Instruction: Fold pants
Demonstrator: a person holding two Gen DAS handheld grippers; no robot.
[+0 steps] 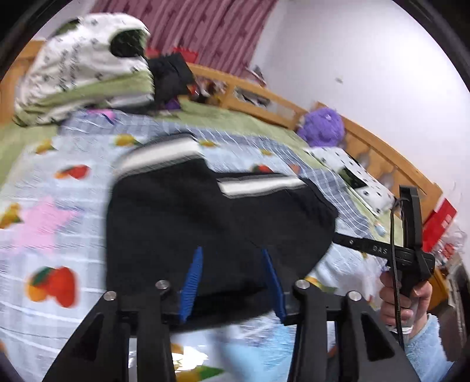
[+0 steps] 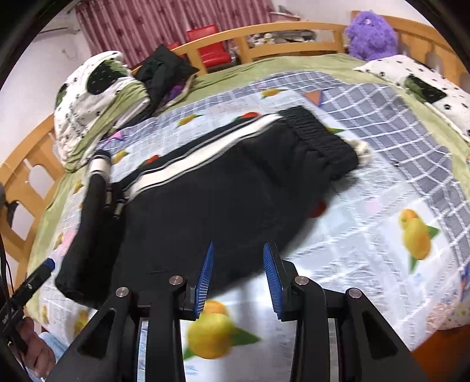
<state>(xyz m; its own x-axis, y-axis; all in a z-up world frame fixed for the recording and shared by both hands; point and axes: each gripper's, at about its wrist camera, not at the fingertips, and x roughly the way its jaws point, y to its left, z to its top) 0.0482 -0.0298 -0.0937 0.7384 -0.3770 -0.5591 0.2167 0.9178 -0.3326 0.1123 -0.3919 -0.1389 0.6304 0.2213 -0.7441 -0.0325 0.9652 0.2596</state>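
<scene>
Black pants (image 2: 223, 188) with white side stripes lie folded on the fruit-printed blanket (image 2: 367, 229) that covers the bed, around the middle of the blanket and reaching toward the bed's near edge. In the right wrist view the elastic waistband (image 2: 320, 138) points toward the far right of the bed, and the striped leg runs back toward the far left corner. A folded portion of the legs lies doubled along the left side of the garment.

Left tool (image 1: 232, 282): its two blue-padded fingers stand apart, with the near edge of the pants showing between and beyond them; whether the pads touch the cloth cannot be told, as the view is motion-blurred.

Right tool (image 2: 239, 276): its blue-padded fingers likewise stand apart, nothing clamped between them, positioned at the near edge of the pants where black cloth meets the blanket.

In the left wrist view the right hand (image 1: 405, 296), in a light blue sleeve, grips the handle of its tool at the right of the frame.

Surroundings: a wooden bed frame (image 2: 288, 35) rims the far edge; a purple plush toy (image 2: 371, 35) sits at the far right corner beside a spotted pillow (image 2: 417, 79); a rolled white-and-green quilt (image 2: 94, 102) and a dark garment (image 2: 164, 70) lie at the far left; a striped red curtain (image 2: 152, 26) hangs behind.
</scene>
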